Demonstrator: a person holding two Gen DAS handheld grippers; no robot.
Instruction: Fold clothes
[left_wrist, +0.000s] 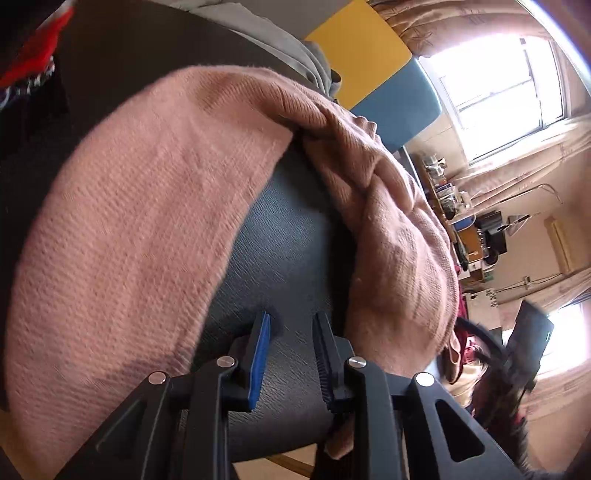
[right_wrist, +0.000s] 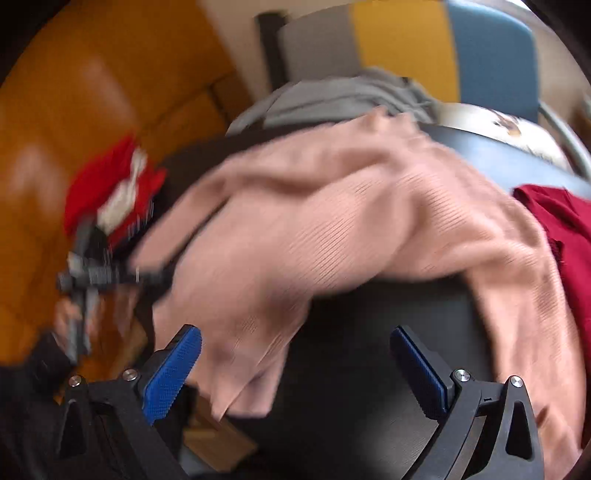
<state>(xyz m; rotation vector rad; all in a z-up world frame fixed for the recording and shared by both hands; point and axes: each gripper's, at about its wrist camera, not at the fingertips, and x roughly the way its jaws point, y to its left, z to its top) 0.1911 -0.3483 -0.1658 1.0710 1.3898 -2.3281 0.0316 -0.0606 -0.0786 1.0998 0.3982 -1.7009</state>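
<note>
A pink knit garment (left_wrist: 140, 221) lies spread over a dark round table (left_wrist: 288, 229), bunched into folds on the right. My left gripper (left_wrist: 291, 316) sits low over bare table between two parts of the garment, its jaws a little apart with nothing between them. In the right wrist view the same pink garment (right_wrist: 332, 221) drapes across the table (right_wrist: 369, 369), blurred by motion. My right gripper (right_wrist: 295, 332) is wide open, and a hem of the garment hangs beside its left finger (right_wrist: 177, 354). The left gripper (right_wrist: 92, 273) shows as a blur at the garment's left end.
A grey garment (right_wrist: 332, 99) lies at the table's far side and a red and white one (right_wrist: 118, 192) at the left. A maroon garment (right_wrist: 565, 229) sits at the right. Yellow and blue chair backs (right_wrist: 443, 48) stand behind. Cluttered shelves (left_wrist: 461, 221) line the wall.
</note>
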